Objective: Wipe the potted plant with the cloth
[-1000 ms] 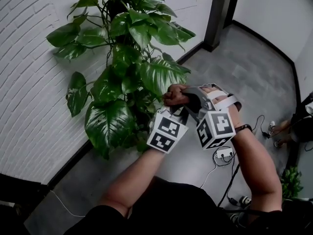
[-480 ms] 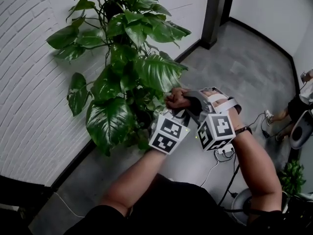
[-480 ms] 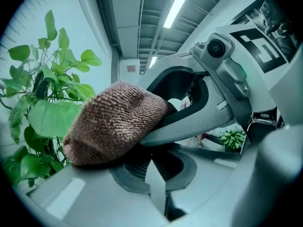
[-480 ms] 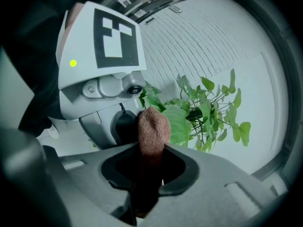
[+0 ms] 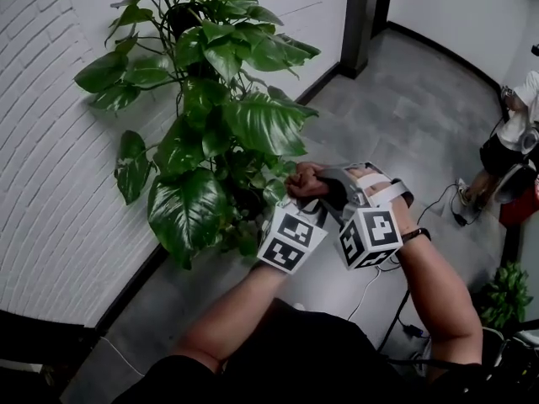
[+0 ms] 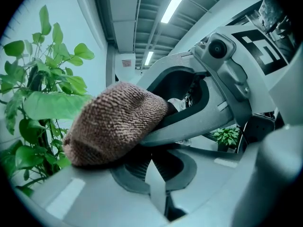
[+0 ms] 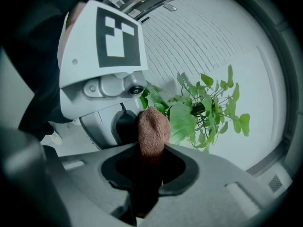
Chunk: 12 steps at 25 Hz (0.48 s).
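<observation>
The potted plant (image 5: 227, 124) with broad glossy leaves stands against the white brick wall, and shows again in the left gripper view (image 6: 42, 103) and the right gripper view (image 7: 203, 108). A brown knitted cloth (image 5: 304, 178) is bunched just right of the lower leaves. My right gripper (image 5: 324, 188) is shut on the cloth (image 7: 152, 126), which rises from between its jaws (image 7: 149, 174). My left gripper (image 5: 296, 199) is pressed against the right one. Its jaws (image 6: 156, 183) look shut, and the cloth (image 6: 113, 124) lies just above them, capping the right gripper's tip.
The white brick wall (image 5: 50, 183) runs behind the plant. A dark pillar (image 5: 362, 15) stands at the back. A power strip and cables (image 5: 383, 263) lie on the grey floor. A small plant (image 5: 501, 297) sits at the lower right. A person (image 5: 509, 141) is at the right edge.
Both grippers stay together on the cloth and have sunk slightly away from the big leaf. The person at the right has shifted position.
</observation>
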Tool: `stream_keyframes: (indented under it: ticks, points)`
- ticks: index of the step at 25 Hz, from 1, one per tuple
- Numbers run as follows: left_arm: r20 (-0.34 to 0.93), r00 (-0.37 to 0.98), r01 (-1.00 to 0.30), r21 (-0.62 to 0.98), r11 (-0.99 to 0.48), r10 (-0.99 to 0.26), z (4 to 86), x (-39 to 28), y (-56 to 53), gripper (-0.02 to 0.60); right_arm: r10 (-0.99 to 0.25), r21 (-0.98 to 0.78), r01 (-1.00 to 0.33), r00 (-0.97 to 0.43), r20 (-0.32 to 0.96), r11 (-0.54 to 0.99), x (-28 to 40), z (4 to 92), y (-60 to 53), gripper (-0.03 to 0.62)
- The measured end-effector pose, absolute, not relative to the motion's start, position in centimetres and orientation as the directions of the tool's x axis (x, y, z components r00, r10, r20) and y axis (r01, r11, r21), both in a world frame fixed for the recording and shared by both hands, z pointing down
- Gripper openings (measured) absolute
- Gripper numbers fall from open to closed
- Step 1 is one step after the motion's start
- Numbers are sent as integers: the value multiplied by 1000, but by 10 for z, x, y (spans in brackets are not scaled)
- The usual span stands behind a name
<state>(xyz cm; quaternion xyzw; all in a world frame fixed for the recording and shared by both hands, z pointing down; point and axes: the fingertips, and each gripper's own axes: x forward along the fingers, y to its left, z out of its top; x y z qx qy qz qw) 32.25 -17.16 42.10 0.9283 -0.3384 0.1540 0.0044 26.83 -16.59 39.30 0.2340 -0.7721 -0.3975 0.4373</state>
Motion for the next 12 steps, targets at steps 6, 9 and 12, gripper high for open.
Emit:
stream_keyframes:
  ticks: [6,9,12]
  points:
    - [315,729,-614,-93,-784,-608,428,311,-157,17,-694,758,-167,-559,455,631,261,392,-157,67]
    - [329,728,-625,-42,-779,-602,432,288,-142,17,-667,624,-349,-633,392,699,253,381,-148,67]
    - [333,709,-661,7,-750,-622,434,251,-127,17,-614,422,-474,-726,308,773,242,379,-133,67]
